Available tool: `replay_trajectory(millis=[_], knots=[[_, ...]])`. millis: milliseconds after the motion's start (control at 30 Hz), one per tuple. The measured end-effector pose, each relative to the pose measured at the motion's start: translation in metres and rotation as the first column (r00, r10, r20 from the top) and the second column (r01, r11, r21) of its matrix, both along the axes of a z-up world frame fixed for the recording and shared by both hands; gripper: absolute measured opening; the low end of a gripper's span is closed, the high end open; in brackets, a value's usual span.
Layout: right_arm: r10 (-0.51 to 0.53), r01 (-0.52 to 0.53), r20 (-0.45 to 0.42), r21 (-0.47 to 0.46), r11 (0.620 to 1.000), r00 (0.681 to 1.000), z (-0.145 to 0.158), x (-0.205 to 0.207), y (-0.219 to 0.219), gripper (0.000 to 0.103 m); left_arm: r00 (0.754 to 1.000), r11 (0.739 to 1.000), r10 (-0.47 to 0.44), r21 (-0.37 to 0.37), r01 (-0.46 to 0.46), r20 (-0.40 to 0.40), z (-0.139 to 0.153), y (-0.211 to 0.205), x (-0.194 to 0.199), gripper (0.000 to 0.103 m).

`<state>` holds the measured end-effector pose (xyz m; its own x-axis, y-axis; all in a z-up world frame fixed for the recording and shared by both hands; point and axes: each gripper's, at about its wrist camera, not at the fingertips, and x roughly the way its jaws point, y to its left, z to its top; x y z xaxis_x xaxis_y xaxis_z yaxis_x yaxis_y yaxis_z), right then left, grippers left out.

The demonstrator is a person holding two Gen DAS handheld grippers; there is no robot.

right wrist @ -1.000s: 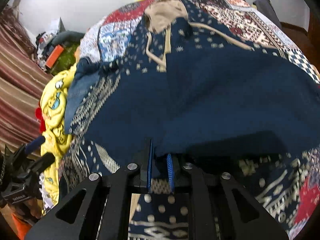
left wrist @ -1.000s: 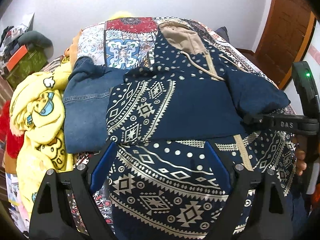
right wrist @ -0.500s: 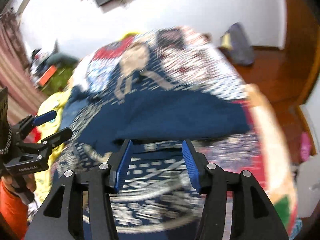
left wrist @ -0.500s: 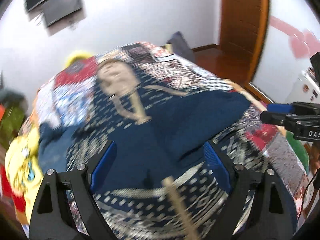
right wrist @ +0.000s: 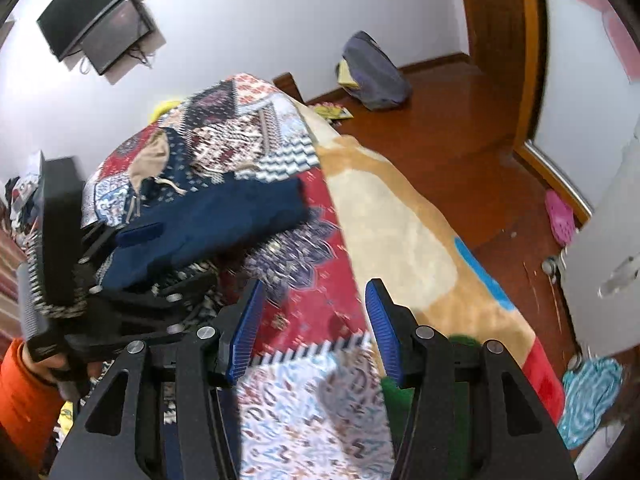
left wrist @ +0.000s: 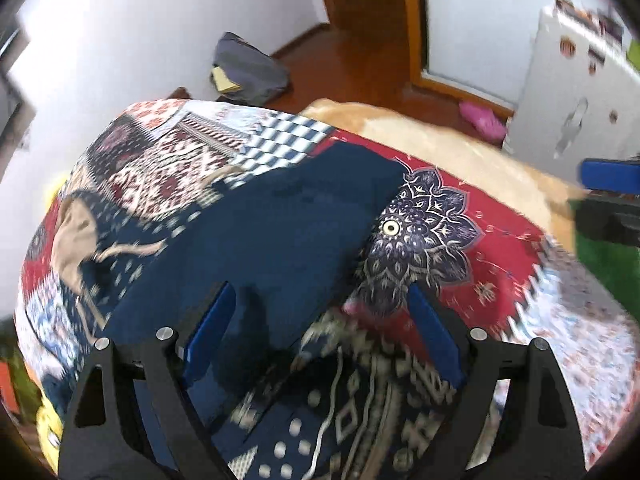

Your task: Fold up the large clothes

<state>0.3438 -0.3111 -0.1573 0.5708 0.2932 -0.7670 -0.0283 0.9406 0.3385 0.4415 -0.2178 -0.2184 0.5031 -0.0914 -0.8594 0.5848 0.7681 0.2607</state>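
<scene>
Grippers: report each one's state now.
Left gripper: open, holding nothing, jaws over the navy hoodie.
Right gripper: open, empty, over the bedspread.

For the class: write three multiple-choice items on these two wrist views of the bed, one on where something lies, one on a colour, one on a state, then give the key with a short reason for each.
1. Where does the grey bag lie?
A. On the wooden floor by the wall
B. On the bed
C. On the door handle

2. What colour are the right gripper pads?
A. Red
B. Blue
C. Yellow

3. How does the right gripper stand?
A. Shut on the navy garment
B. Shut on nothing
C. Open, nothing between its pads

Key: 1 A, it sits on floorboards beyond the bed. 2 B, both ribbed pads are blue. 3 C, only the patchwork bedspread shows in the gap.
</scene>
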Motion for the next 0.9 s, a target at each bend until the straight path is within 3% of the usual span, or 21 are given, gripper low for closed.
replay_trajectory(millis=[67, 133, 167, 200, 300, 433, 500, 600, 700, 900], knots=[[-0.001, 0.001, -0.006, 0.001, 1.0, 1.0, -0.004, -0.001, -0.004, 0.049, 1.0, 0.999, -0.007, 0.054, 0.006, 0.015, -0.012, -0.011, 0.008, 0.071], [-0.001, 0.001, -0.008, 0.006, 1.0, 1.0, -0.006, -0.004, -0.008, 0.049, 1.0, 0.998, -0.01, 0.059, 0.009, 0.023, -0.017, -0.017, 0.015, 0.064], [-0.002, 0.002, -0.01, 0.008, 1.0, 1.0, -0.007, -0.006, -0.011, 0.049, 1.0, 0.999, -0.013, 0.032, 0.012, 0.01, -0.016, -0.017, 0.018, 0.052], [-0.002, 0.002, -0.013, 0.01, 1.0, 1.0, -0.008, -0.005, -0.011, 0.049, 1.0, 1.0, -0.01, 0.004, 0.01, -0.019, -0.014, -0.017, 0.021, 0.031], [0.012, -0.012, -0.02, -0.003, 1.0, 1.0, -0.008, -0.006, -0.008, 0.049, 0.998, 0.998, 0.021, -0.063, -0.025, -0.057, -0.001, -0.006, 0.028, 0.007], [0.043, -0.043, -0.007, -0.031, 0.999, 0.999, -0.003, -0.005, 0.003, 0.049, 0.994, 0.974, 0.093, -0.204, -0.101, -0.05, 0.035, 0.031, 0.028, 0.006], [0.062, -0.062, -0.001, -0.031, 0.998, 0.998, 0.0, -0.003, 0.01, 0.049, 0.988, 0.94, 0.151, -0.304, -0.157, -0.044, 0.063, 0.065, 0.025, 0.005], [0.087, -0.087, 0.01, -0.031, 0.996, 0.996, 0.005, 0.001, 0.025, 0.049, 0.971, 0.904, 0.237, -0.369, -0.214, 0.017, 0.098, 0.118, 0.016, 0.005], [0.12, -0.12, 0.018, -0.023, 0.993, 0.993, 0.009, 0.009, 0.044, 0.049, 0.938, 0.879, 0.333, -0.392, -0.272, 0.095, 0.123, 0.171, -0.001, 0.005], [0.188, -0.188, 0.021, -0.03, 0.982, 0.982, 0.009, 0.035, 0.09, 0.049, 0.851, 0.805, 0.506, -0.431, -0.408, 0.138, 0.134, 0.28, -0.026, 0.005]])
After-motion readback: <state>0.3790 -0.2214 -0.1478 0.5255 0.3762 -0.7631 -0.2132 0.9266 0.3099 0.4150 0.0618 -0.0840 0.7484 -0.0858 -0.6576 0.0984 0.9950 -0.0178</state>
